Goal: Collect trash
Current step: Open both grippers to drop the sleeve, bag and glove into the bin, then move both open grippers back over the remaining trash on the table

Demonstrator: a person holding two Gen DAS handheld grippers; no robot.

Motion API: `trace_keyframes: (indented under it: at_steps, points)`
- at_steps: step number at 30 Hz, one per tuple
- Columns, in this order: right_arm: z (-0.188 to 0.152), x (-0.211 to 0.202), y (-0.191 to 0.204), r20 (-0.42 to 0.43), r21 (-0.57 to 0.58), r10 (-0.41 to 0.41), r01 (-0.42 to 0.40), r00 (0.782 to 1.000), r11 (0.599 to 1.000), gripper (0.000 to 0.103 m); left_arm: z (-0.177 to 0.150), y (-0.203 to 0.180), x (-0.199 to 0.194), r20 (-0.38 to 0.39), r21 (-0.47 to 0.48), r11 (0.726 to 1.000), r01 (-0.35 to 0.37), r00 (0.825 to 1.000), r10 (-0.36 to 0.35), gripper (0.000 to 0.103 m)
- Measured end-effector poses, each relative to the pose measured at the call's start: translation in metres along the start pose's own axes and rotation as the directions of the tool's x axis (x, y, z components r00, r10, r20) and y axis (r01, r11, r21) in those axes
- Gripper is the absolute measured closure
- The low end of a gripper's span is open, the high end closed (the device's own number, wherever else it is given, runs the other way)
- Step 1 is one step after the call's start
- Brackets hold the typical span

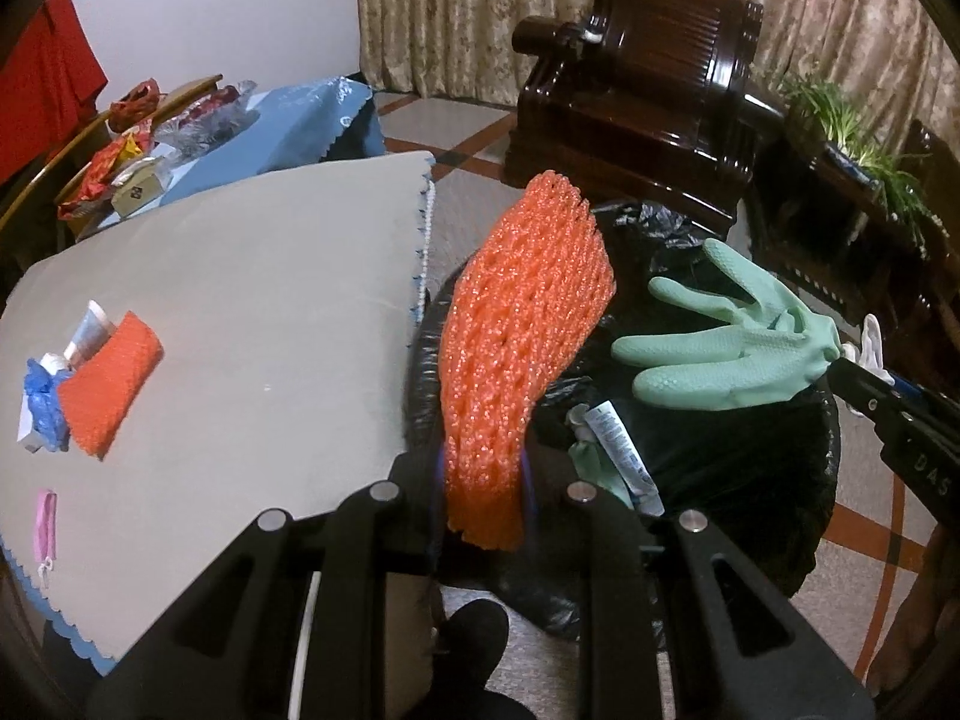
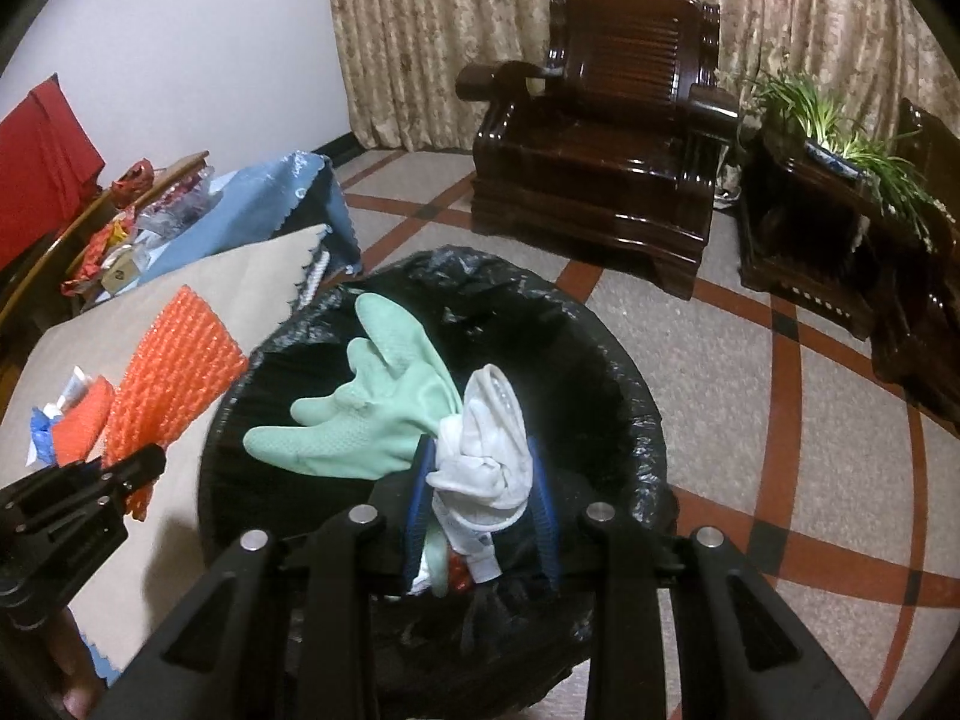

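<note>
Left tongs (image 1: 486,492) clamp an orange foam net (image 1: 522,336) at the bin's (image 2: 636,420) rim; right tongs (image 2: 480,516) pinch a green glove (image 2: 360,414) and white rag (image 2: 492,450) over it. Tube (image 1: 624,456) already binned. Left on the surface (image 1: 240,300): second net (image 1: 111,384), blue scrap (image 1: 42,408), pink item (image 1: 47,525)

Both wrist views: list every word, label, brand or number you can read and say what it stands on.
"DAS": raised letters on the black body of the right tongs, cut off at the frame edge, so likely part of a longer word.
Tube in the bin liner: printed text, too small to read.
Small box on the far table: a printed mark, too blurred to read.
Nothing else is legible.
</note>
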State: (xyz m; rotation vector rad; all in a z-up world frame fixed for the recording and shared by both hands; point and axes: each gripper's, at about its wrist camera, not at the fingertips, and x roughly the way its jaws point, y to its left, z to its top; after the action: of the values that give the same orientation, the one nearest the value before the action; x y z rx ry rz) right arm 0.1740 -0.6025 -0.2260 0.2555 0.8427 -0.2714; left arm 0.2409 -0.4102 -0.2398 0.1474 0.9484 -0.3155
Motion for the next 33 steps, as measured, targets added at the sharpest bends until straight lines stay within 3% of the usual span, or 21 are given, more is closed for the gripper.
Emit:
trace_keyframes:
  at_steps: [5,7,9,10,19,22,28,33]
  points:
    - [0.001,0.02,-0.008,-0.034,0.012,0.004,-0.004,0.999,1.0,0.072,0.0,-0.01,0.018,-0.02,0.012,1.0,-0.002,1.0,0.002,0.083]
    - [0.0,0.03,-0.01,-0.06,0.022,0.02,-0.019,0.998,1.0,0.071,0.0,-0.013,0.025,-0.028,0.02,1.0,0.002,1.0,-0.002,0.077]
    - [-0.003,0.038,-0.012,-0.086,0.036,0.036,-0.033,0.996,0.999,0.065,0.0,-0.016,0.034,-0.036,0.035,0.999,0.003,0.999,-0.002,0.05]
    - [-0.006,0.043,-0.012,-0.099,0.042,0.029,-0.025,0.995,0.999,0.061,-0.002,-0.016,0.037,-0.032,0.045,0.999,0.0,1.0,0.002,0.048]
    - [-0.037,0.034,-0.006,-0.127,0.078,0.03,-0.02,0.991,0.997,0.06,-0.018,0.01,0.036,-0.053,0.051,0.999,-0.013,0.998,0.016,0.047]
    - [-0.044,0.023,0.001,-0.119,0.079,0.028,-0.019,0.993,0.997,0.06,-0.021,0.017,0.03,-0.049,0.051,0.998,-0.02,0.999,0.023,0.043]
    - [-0.046,-0.005,0.025,-0.079,0.054,0.008,-0.003,0.997,0.999,0.06,-0.025,0.034,0.006,-0.025,0.06,0.998,-0.02,0.999,0.022,0.04]
    - [-0.045,-0.028,0.044,-0.054,0.059,0.02,-0.016,0.998,0.998,0.057,-0.028,0.056,-0.025,0.028,0.078,0.997,-0.025,0.999,0.023,0.031]
